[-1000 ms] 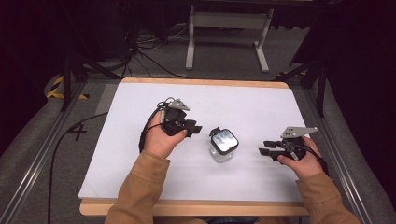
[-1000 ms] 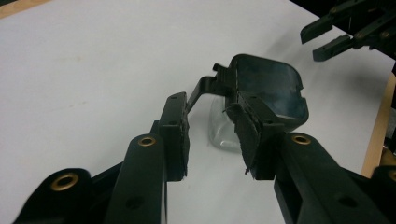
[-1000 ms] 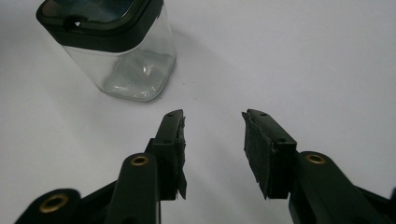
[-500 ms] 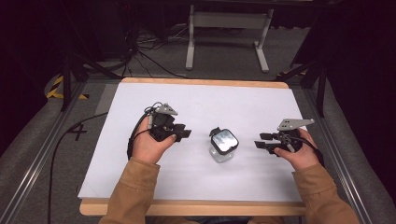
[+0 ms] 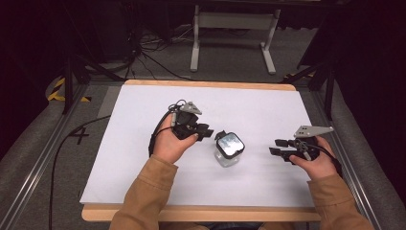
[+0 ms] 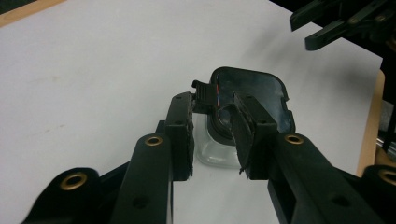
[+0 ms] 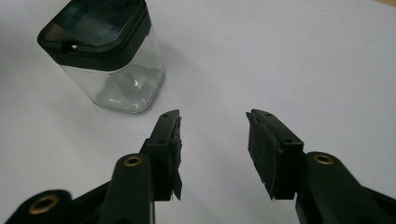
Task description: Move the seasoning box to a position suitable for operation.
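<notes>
White paper covers the light wooden table (image 5: 191,85), and everything here sits on that sheet. From the left in the high view, a tan-sleeved forearm leads up to the left hand (image 5: 168,143), which holds the left gripper (image 5: 207,132) with its jaws pointing right, toward the middle of the sheet. A black cable loops off its back.

Just ahead of those jaws stands a small clear square jar with a black lid (image 5: 229,149), upright — the lid's glossy top catches the light. In the left gripper view the two black jaws are set narrowly apart, with a slim gap between the pads, and their tips reach the near edge of the jar's lid (image 6: 254,93), where a small black tab (image 6: 204,89) sticks out just beyond the left jaw. Whether the pads actually touch the tab or lid cannot be told; nothing is seen clamped between them.

Further right in the high view, well apart from the jar, the right gripper (image 5: 279,146) rests in the right hand (image 5: 317,162), a grey three-cornered plate on top, its jaws pointing left toward the jar. In the right gripper view its jaws stand wide apart with bare white sheet between them, and the jar (image 7: 109,56) lies ahead and off to the left jaw's side — clear of both tips. That same gripper shows in the left gripper view beyond the jar, at the upper right (image 6: 322,30).
</notes>
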{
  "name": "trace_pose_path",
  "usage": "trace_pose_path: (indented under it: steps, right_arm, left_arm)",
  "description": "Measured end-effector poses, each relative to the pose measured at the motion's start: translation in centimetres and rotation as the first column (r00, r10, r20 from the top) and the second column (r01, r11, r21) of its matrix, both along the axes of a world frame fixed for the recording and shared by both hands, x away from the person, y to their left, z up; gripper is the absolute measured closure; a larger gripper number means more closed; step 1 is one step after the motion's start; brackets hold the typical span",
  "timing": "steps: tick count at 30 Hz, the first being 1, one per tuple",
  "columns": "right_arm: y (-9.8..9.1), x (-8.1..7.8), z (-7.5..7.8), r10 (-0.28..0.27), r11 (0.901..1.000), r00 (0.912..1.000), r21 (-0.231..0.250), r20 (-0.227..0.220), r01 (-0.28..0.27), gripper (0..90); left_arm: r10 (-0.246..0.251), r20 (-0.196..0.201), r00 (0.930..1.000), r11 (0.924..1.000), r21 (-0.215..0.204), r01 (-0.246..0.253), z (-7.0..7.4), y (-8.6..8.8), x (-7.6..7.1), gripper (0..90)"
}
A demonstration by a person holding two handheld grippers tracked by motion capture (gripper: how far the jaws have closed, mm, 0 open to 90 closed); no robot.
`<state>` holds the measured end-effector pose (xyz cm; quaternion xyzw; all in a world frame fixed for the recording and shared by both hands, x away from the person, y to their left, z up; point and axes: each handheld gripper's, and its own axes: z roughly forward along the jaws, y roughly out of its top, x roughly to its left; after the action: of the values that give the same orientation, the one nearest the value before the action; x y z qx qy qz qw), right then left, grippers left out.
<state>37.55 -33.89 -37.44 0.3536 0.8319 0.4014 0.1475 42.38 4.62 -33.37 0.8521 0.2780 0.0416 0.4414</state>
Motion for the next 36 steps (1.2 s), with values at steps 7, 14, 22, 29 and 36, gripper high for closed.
trace_pose_path:
  steps: [7,14,22,29,36]
  right_arm:
    - [-1.4,-1.7,0.0,-0.047,0.9989,0.9988,0.005,0.012,0.047,56.7]
    - [-2.5,-2.7,-0.9,-0.08,0.9967,0.9967,-0.01,-0.009,0.08,58.5]
    - [-3.2,-3.5,-1.2,-0.102,0.9947,0.9947,-0.017,-0.014,0.102,58.5]
    - [-3.1,-3.6,-1.4,-0.102,0.9946,0.9946,-0.019,-0.018,0.102,58.4]
    - [-2.8,-3.6,-1.5,-0.095,0.9953,0.9952,-0.024,-0.024,0.094,58.3]
  left_arm:
    - [-0.011,0.003,0.9999,0.9999,-0.005,0.011,-0.6,-1.8,1.3,76.6]
    - [-0.003,-0.037,0.9993,1.0,-0.005,0.003,-1.9,-3.4,3.1,89.2]
    - [0.004,-0.073,0.9973,0.9994,0.036,-0.001,-2.8,-4.4,3.9,89.4]
    - [-0.025,-0.094,0.9953,0.9994,0.02,0.027,-2.6,-4.5,3.8,89.6]
    - [-0.016,-0.077,0.9969,0.9984,0.052,0.02,-2.4,-4.7,3.5,89.8]
